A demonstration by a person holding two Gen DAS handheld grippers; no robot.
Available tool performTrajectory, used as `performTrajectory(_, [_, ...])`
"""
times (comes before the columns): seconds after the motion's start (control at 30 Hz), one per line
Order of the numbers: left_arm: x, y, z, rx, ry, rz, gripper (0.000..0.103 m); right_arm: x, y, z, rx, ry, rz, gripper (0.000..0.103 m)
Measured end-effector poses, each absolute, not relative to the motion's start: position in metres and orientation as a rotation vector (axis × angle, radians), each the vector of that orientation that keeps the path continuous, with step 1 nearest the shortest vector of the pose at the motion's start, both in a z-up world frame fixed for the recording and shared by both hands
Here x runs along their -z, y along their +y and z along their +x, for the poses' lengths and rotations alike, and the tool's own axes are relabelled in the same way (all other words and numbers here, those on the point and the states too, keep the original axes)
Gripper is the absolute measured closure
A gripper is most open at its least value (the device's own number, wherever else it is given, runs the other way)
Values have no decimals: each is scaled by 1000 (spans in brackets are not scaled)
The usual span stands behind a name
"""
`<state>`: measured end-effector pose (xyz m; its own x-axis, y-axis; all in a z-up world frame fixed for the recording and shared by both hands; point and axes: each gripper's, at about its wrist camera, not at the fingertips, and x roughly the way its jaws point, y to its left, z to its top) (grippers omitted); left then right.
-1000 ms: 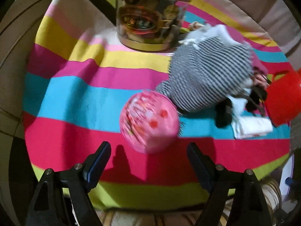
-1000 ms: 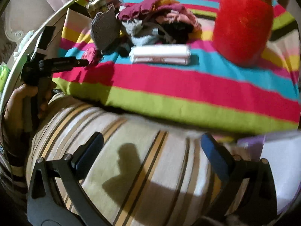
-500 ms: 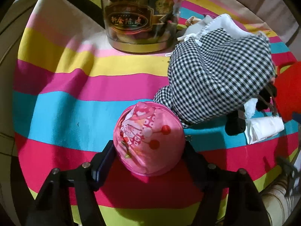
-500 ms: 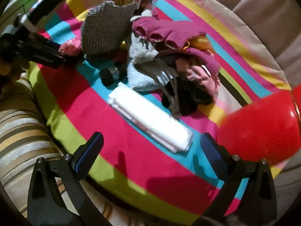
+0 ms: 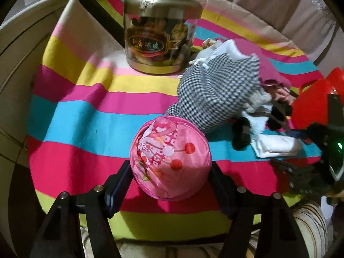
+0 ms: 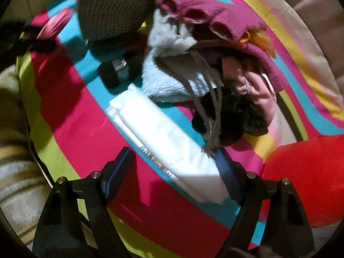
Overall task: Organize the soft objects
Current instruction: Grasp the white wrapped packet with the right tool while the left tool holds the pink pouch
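Left gripper [image 5: 171, 173] clamped on pink round pouch [image 5: 169, 159], pads pressed against both its sides, over striped cloth [image 5: 86, 116]. Right gripper [image 6: 175, 163] jaws closing around white folded pack [image 6: 163, 142] (right pad touching its edge, left pad still apart). Pack beside clothes pile [image 6: 206, 53].

The red container [image 6: 305, 172] is cut off at the frame's edge, its shape unclear.
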<state>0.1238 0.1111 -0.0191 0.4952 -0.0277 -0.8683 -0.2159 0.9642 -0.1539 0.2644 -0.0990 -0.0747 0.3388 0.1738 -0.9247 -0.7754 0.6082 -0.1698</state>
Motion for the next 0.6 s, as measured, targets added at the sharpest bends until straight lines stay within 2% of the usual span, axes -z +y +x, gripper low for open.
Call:
performTrajectory(0.07, [13, 107, 116, -106, 1038, -270, 32, 75, -105, 269, -693, 1079, -606, 35])
performTrajectory(0.2, [0, 93, 104, -86, 1015, -261, 32, 71, -121, 267, -733, 1112, -506, 46])
performTrajectory(0.27, [-3, 81, 107, -72, 1008, -255, 32, 70, -132, 266, -737, 1125, -463, 56])
performTrajectory(0.37, [0, 69, 120, -49, 1006, -246, 32, 70, -151, 262, -722, 1136, -422, 61])
performTrajectory(0.6, [-6, 32, 122, 17, 999, -210, 32, 58, -202, 240, -679, 1119, -312, 62])
